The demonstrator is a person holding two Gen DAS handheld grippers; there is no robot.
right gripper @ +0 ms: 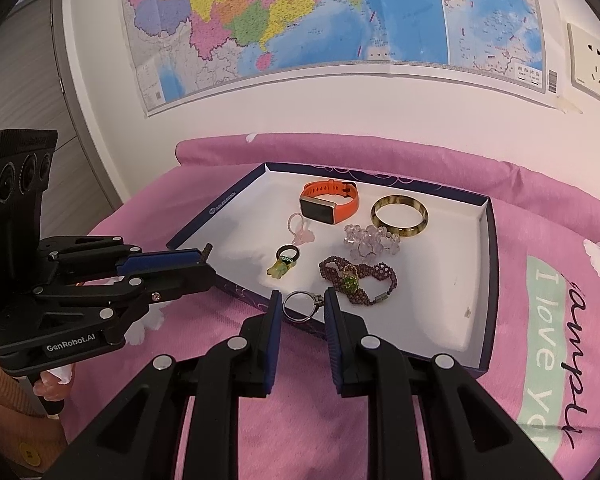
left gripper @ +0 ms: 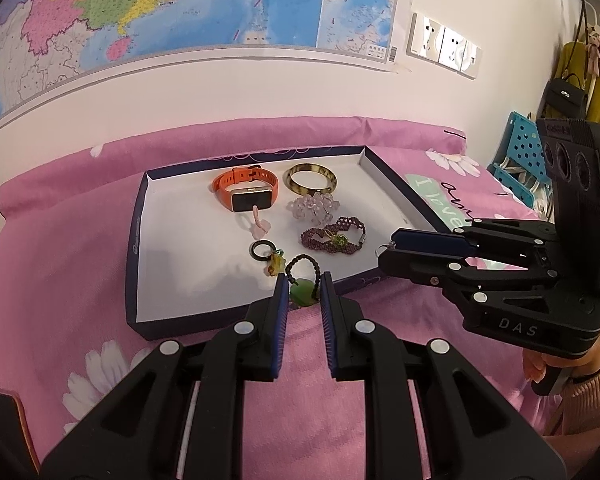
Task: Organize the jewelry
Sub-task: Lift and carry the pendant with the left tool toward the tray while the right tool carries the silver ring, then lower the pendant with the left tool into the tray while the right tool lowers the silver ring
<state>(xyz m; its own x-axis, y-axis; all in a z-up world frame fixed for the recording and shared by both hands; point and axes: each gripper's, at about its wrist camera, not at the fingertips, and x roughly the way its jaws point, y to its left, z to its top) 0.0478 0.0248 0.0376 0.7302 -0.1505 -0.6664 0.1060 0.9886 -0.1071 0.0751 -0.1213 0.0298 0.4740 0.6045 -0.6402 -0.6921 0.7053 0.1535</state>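
A shallow white tray with a dark blue rim (left gripper: 140,248) (right gripper: 486,280) lies on the pink bedspread. It holds an orange watch (left gripper: 246,190) (right gripper: 330,202), an amber bangle (left gripper: 311,178) (right gripper: 399,216), a clear bead cluster (left gripper: 314,207) (right gripper: 371,243), a purple beaded bracelet (left gripper: 334,236) (right gripper: 358,276), a pink ring (left gripper: 256,226) and a black ring with yellow charm (left gripper: 266,256) (right gripper: 286,260). My left gripper (left gripper: 303,293) grips a green pendant on a dark cord (left gripper: 303,295) at the tray's near rim. My right gripper (right gripper: 302,305) grips a silver ring (right gripper: 300,307) at the rim.
A map (left gripper: 180,4) and wall sockets (left gripper: 444,44) are on the wall behind the bed. A blue perforated stool (left gripper: 518,156) and hanging bags (left gripper: 568,96) stand at the right. A grey door (right gripper: 24,92) is at the left.
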